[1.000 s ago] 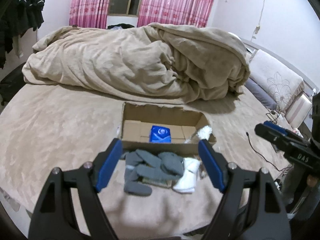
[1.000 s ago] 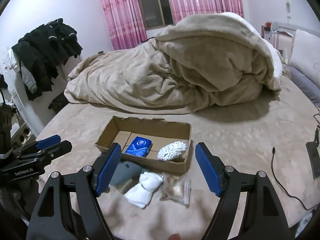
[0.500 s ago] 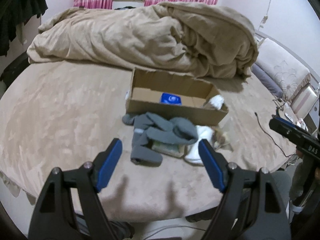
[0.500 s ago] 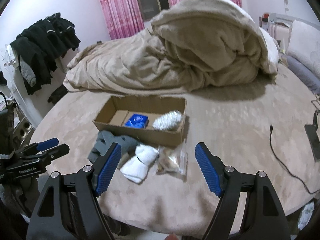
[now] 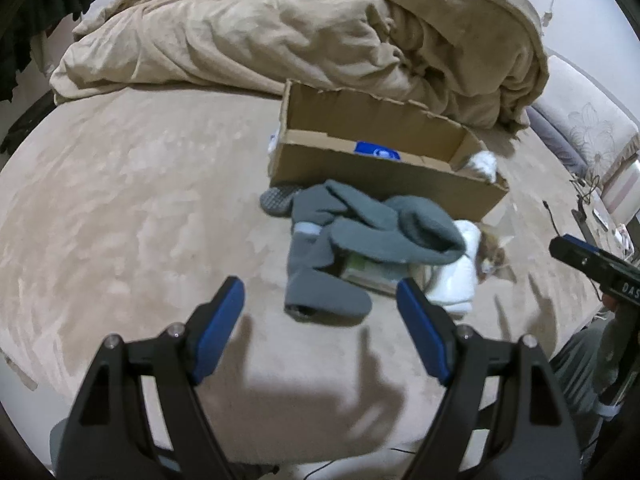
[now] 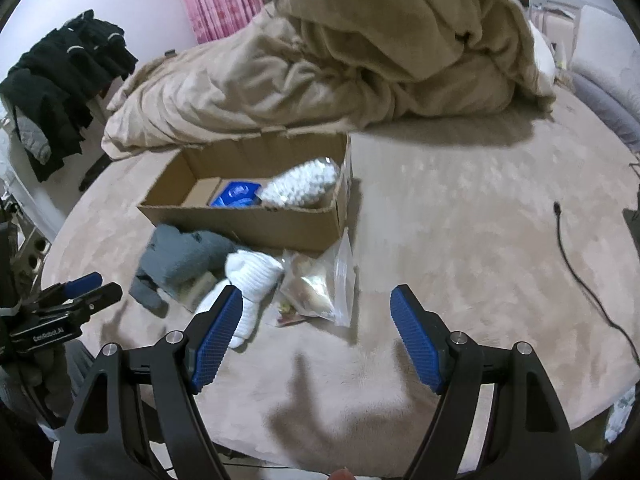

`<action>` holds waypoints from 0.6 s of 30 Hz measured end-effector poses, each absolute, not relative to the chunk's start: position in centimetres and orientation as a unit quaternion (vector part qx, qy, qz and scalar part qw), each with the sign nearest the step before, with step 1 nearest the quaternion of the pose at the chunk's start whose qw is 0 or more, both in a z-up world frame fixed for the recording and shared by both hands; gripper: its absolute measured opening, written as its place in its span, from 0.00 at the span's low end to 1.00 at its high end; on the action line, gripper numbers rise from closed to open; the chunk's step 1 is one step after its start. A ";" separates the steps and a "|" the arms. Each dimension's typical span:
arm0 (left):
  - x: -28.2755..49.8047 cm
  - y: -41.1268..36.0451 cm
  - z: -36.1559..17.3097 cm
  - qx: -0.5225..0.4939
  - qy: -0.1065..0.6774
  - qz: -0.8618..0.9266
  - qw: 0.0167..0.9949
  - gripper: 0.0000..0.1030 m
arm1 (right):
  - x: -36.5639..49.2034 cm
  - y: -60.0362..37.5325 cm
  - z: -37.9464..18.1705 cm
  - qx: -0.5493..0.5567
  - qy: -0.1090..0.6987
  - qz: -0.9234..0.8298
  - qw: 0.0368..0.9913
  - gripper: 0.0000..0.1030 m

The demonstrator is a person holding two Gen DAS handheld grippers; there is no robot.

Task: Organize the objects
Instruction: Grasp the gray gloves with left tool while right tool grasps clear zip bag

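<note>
Left gripper [image 5: 320, 300]: fingers spread wide, nothing held between the blue pads; it hovers above the bed just short of the grey socks.
Right gripper [image 6: 316, 308]: fingers spread wide, nothing held; its left pad overlaps the white sock in the view, and whether it touches cannot be told.
Cardboard box [image 6: 256, 224]: open-topped, sitting on the bed [image 6: 460, 240] in front of the heaped beige duvet [image 6: 360, 64].
Blue packet [image 6: 236, 194]: inside the box, lying flat near the middle.
White knobbly bundle [image 6: 300, 186]: inside the box, at the right end, leaning against the wall and beside the blue packet.
Grey socks [image 5: 348, 240]: a loose tangle on the bed just in front of the box, touching its front wall; one cuff end points toward the left gripper.
Flat packet [image 5: 372, 272]: partly under the grey socks, only its edge showing.
White sock [image 6: 252, 284]: folded, lying to the right of the grey socks and against them.
Clear plastic bag [image 6: 320, 280]: holds brownish contents, right of the white sock, its top corner at the box's front right corner.
Black cable [image 6: 580, 276]: trails across the bed well to the right of the pile.
Dark clothes [image 6: 60, 84]: hanging at the far left, off the bed.
</note>
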State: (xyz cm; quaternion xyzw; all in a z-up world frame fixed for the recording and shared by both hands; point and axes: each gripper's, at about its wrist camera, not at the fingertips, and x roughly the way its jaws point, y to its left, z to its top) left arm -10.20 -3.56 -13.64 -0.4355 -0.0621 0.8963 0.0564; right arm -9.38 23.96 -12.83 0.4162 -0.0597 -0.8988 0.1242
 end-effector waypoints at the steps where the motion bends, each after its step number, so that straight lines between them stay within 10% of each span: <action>1: -10.4 -3.5 -13.8 -0.435 -0.059 0.897 0.058 0.77 | -9.6 23.9 -13.2 0.419 -0.060 -0.898 0.124 0.77; 18: -14.3 -3.9 -17.9 -0.447 -0.062 0.890 0.067 0.36 | -13.5 23.5 -18.2 0.455 -0.078 -0.878 0.125 0.77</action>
